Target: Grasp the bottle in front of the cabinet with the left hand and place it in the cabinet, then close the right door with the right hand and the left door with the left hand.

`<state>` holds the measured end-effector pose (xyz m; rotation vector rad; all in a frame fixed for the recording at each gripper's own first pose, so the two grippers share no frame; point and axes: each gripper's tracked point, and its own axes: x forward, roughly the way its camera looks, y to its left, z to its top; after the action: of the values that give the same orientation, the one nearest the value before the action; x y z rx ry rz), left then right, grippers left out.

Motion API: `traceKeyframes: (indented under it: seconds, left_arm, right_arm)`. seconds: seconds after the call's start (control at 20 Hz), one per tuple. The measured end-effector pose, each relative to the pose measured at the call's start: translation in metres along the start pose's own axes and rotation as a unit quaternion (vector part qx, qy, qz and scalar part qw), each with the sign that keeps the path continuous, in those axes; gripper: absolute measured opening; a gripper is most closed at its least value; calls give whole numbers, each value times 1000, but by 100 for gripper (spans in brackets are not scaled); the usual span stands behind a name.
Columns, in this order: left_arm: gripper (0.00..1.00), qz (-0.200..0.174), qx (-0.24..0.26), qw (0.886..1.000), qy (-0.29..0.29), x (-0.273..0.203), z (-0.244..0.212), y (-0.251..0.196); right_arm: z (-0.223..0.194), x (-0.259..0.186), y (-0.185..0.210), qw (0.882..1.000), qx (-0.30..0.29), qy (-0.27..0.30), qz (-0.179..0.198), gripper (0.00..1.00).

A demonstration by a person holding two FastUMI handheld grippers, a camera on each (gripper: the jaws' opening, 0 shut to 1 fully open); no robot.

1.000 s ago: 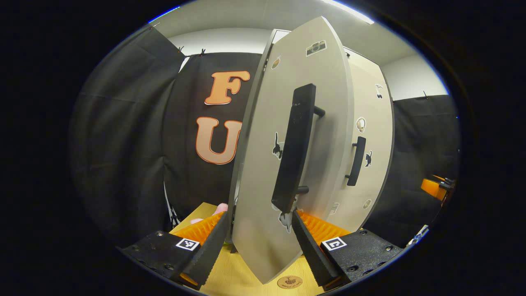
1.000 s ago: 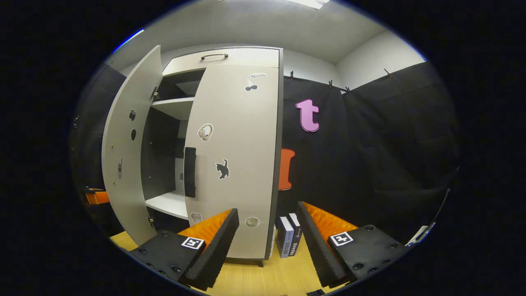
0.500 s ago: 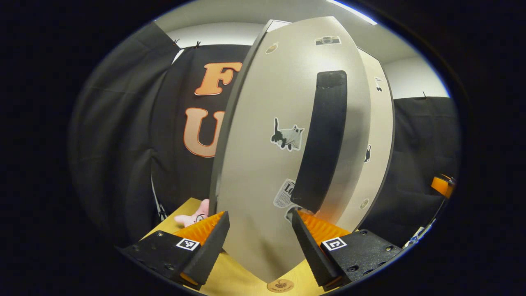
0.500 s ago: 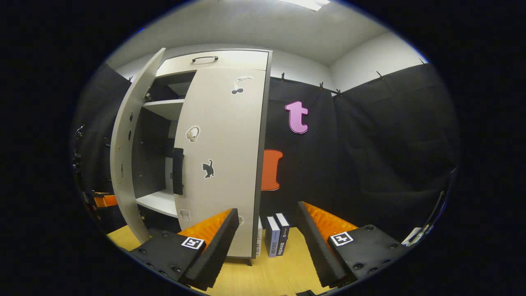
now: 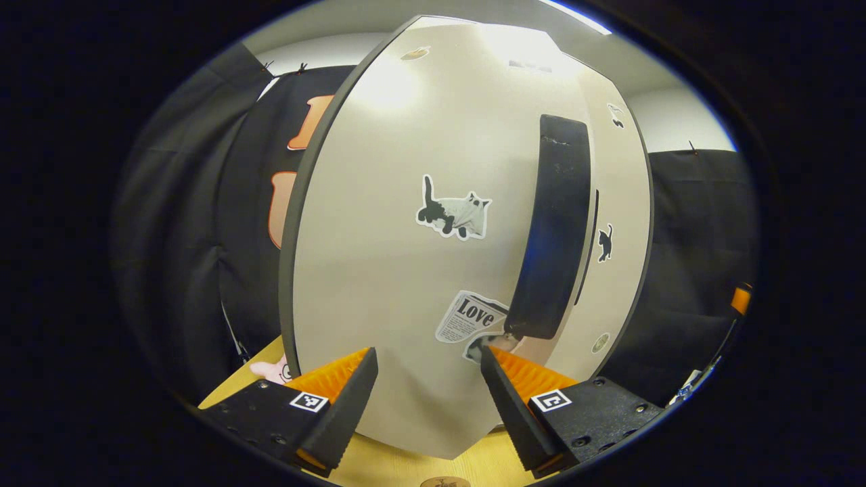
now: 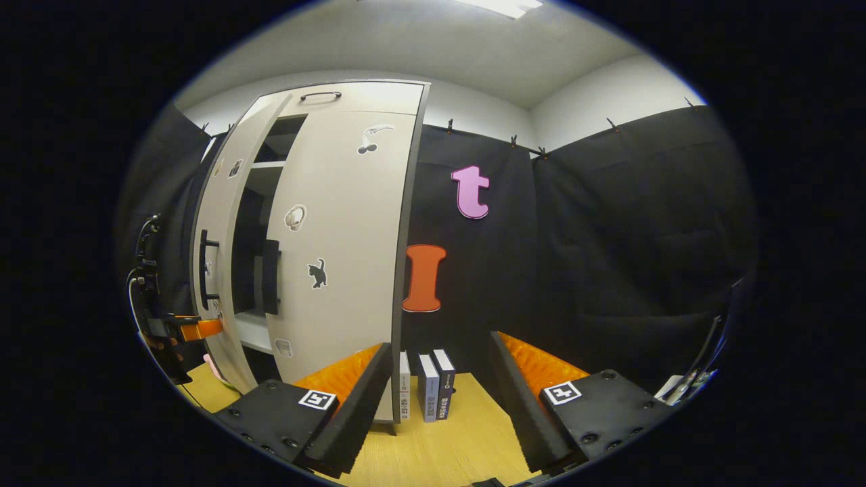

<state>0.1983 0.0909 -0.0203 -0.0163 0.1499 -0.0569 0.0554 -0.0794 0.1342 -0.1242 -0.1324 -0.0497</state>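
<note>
Swung further round since a second ago, the pale grey left cabinet door [image 5: 406, 270] now faces the left tongs [image 5: 428, 392] almost flat, and its gap to the right door has narrowed to a slit. The left tongs are level and point straight at the door's lower half, spread wide with nothing between them; the door's face lies just beyond the fingertips [image 5: 365, 362], though contact cannot be told. Its long black bar handle [image 5: 556, 230] stands upright above the right-hand fingertip.

In the right gripper view, the right tongs [image 6: 440, 379] are held low over the light wooden table [image 6: 446, 446], also spread wide and empty, well apart from the tall grey cabinet [image 6: 338, 223] near the table's back edge. The pale grey right cabinet door [image 6: 345, 257] is shut, the left one ajar, with white shelves [image 6: 254, 328] visible through the gap. The bottle cannot be made out inside. Three upright books [image 6: 426, 385] stand just beside the cabinet's right foot. At that view's left edge, the left tongs appear against the left door.
</note>
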Motion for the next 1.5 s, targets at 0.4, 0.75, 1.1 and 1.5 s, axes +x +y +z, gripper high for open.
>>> traceKeyframes:
  seconds: [0.4, 0.75, 1.1, 1.5]
  left_arm:
    - [94, -2, 15, 1000, 10, 18, -2, -3]
    - [94, 25, 24, 999, 9, 25, -1, -4]
    - [94, 47, 9, 999, 16, 11, 0, -19]
    - [94, 28, -15, 999, -13, -73, 70, -79]
  right_arm:
    - [-7, 0, -25, 1000, 7, 11, -17, 95]
    - [-10, 9, -53, 999, 14, 23, -17, 95]
    - [-7, 17, -78, 1000, 5, 26, 5, 95]
    - [14, 15, -103, 998, 17, 15, 51, 89]
